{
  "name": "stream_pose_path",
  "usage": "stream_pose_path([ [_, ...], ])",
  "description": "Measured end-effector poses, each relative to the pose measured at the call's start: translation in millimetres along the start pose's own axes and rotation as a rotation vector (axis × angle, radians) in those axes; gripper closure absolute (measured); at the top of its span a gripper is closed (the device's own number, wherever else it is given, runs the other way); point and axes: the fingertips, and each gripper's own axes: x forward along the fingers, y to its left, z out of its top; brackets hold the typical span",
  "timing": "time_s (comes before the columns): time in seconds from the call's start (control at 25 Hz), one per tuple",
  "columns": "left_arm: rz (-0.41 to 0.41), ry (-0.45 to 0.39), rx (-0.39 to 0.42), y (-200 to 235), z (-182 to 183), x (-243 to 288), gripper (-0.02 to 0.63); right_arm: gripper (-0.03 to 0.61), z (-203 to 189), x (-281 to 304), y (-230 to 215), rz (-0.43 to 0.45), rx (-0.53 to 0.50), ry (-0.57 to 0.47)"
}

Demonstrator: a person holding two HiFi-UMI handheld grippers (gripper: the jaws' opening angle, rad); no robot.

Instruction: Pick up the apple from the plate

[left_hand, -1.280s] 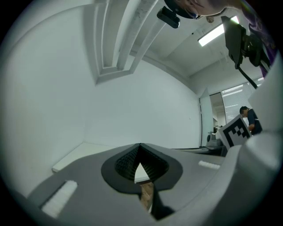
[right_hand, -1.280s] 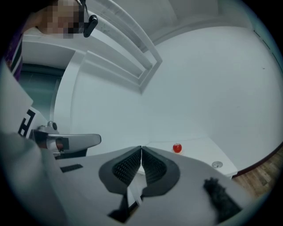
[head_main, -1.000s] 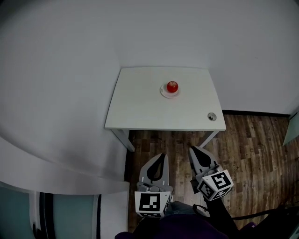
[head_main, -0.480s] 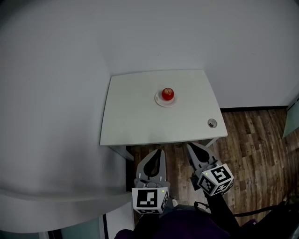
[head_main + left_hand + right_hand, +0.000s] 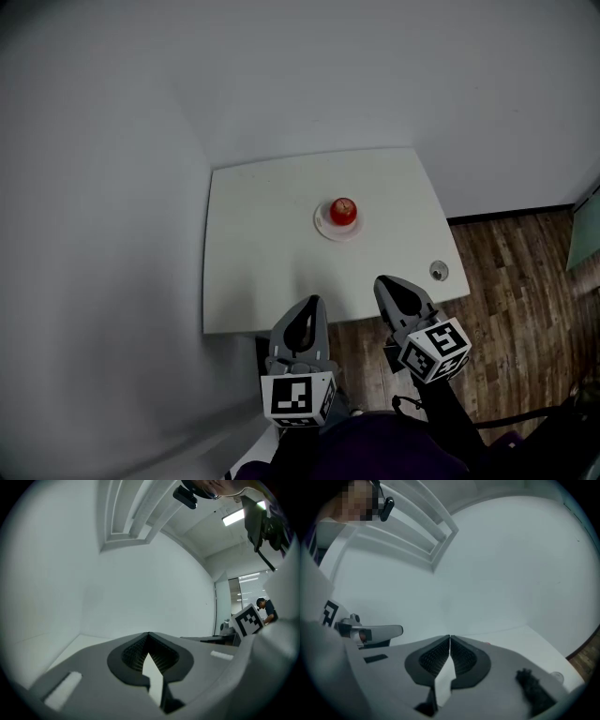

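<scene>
On the plate (image 5: 322, 228), mid-table (image 5: 253, 244), the apple (image 5: 343, 210) is sitting | left tongs (image 5: 312, 302) and right tongs (image 5: 383, 282) are hovering short of the plate, both pressed closed, gripping nothing | right tongs are lying nearer.

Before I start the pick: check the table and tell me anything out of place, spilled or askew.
Nothing stands out. The apple sits on its plate near the middle of the white table, nothing spilled. A small round object sits near the table's front right corner, apart from the plate.
</scene>
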Motion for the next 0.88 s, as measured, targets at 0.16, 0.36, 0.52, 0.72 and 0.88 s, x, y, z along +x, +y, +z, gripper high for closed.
stream_pose_path([
  [0.16, 0.000, 0.004, -0.004, 23, 3, 20, 0.607, 0.568, -3, 31, -13, -0.029, 0.039, 0.032],
  [0.36, 0.011, -0.017, -0.012, 50, 9, 38, 0.607, 0.568, -8, 64, -25, -0.066, 0.057, 0.052],
  [0.52, -0.014, 0.014, -0.042, 57, -4, 49, 0.607, 0.568, -12, 79, -32, -0.098, 0.038, 0.071],
  [0.72, -0.025, 0.042, -0.034, 62, -16, 63, 0.607, 0.568, -15, 92, -41, -0.092, 0.034, 0.066],
  [0.88, -0.002, 0.060, -0.052, 62, -20, 78, 0.607, 0.567, -10, 104, -53, -0.060, 0.047, 0.050],
])
